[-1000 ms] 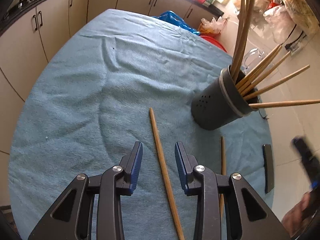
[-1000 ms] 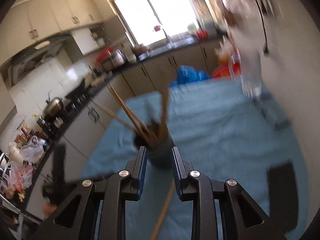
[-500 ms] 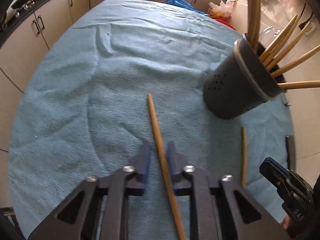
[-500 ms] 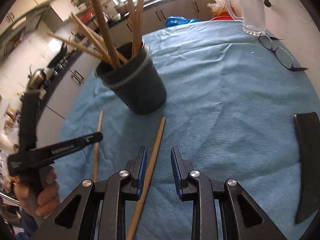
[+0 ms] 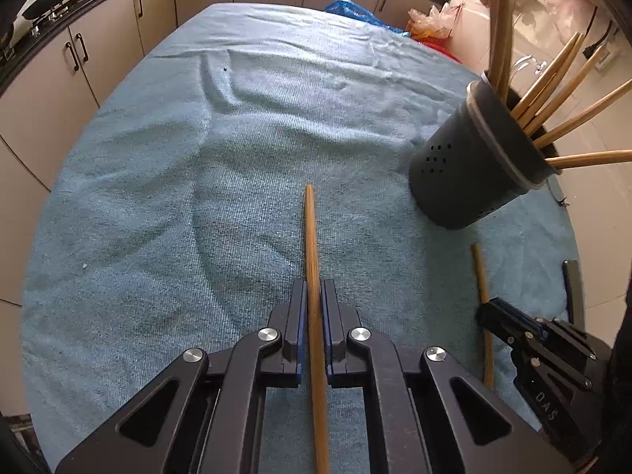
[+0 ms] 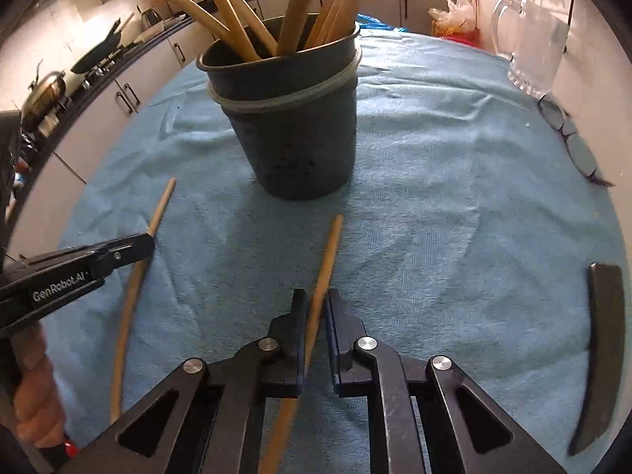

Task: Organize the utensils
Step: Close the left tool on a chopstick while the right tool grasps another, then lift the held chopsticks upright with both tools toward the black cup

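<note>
Now each tool pinches one chopstick: left tool and right tool (both low over the worktop), presumably bound for the holder.

A: Cover on the counter: blue cloth, matt, ribbed towel-like weave, creased in places.

B: Stick in the left gripper: wood, smooth, pale brown, dull sheen. The second stick, in the right gripper, looks alike.

A: Holder: dark matt plastic, small drain holes low on the wall, a grey band under the rim.

B: Gripper bodies: black matt plastic; pivot pins bright metal, polished. Finger pads: blue, rubbery look.

A: Jug: clear, glossy, glass or plastic, cannot tell. Cabinet fronts: beige, smooth, satin.
</note>
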Available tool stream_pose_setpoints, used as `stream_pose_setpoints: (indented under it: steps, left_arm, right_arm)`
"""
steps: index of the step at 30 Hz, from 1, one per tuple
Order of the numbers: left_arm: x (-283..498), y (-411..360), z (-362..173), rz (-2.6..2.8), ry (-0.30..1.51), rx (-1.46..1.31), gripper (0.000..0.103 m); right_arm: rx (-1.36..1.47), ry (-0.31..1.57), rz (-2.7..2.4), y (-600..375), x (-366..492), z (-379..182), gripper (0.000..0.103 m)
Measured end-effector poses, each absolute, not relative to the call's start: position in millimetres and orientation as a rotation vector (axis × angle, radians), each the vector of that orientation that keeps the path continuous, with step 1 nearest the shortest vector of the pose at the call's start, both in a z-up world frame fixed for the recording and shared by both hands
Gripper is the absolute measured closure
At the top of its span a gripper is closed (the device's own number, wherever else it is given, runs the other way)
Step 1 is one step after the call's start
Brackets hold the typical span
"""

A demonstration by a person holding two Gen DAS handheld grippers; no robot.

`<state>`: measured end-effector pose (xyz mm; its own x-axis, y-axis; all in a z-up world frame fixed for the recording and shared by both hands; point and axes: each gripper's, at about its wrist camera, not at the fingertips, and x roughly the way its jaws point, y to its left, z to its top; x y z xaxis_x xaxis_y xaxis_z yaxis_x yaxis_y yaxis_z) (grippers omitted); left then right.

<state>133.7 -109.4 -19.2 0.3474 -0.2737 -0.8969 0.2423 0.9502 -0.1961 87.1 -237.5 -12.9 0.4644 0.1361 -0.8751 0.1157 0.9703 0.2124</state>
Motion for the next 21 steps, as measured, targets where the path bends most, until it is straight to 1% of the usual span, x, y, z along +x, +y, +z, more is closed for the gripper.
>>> stream_pose_setpoints:
  steps: [4,9,17,21]
  left_arm:
    - [119.3,-101.0,3.0,-0.371,1.094,-0.052,0.097]
    - [101.4,-90.8,37.0,-0.411,1.012,-0.09,0.097]
    - [62.0,-87.6,90.9,-0.44,0.86,-0.085,0.097]
    - [47.6,-95.0,104.9,-0.421,0.789,-0.047,0.097]
  right_arm:
    - [0.364,1.042,0.039,-253.2,74.5,-5.2,0.096]
    - [0.447,0.906,0.078,-269.9,43.5,27.1,0.096]
    - [0.435,0.635,0.099,-271.8,-10.7,85.9,0.095]
    - [0.432,0.566,0.091,-272.4,-30.0,98.1,0.095]
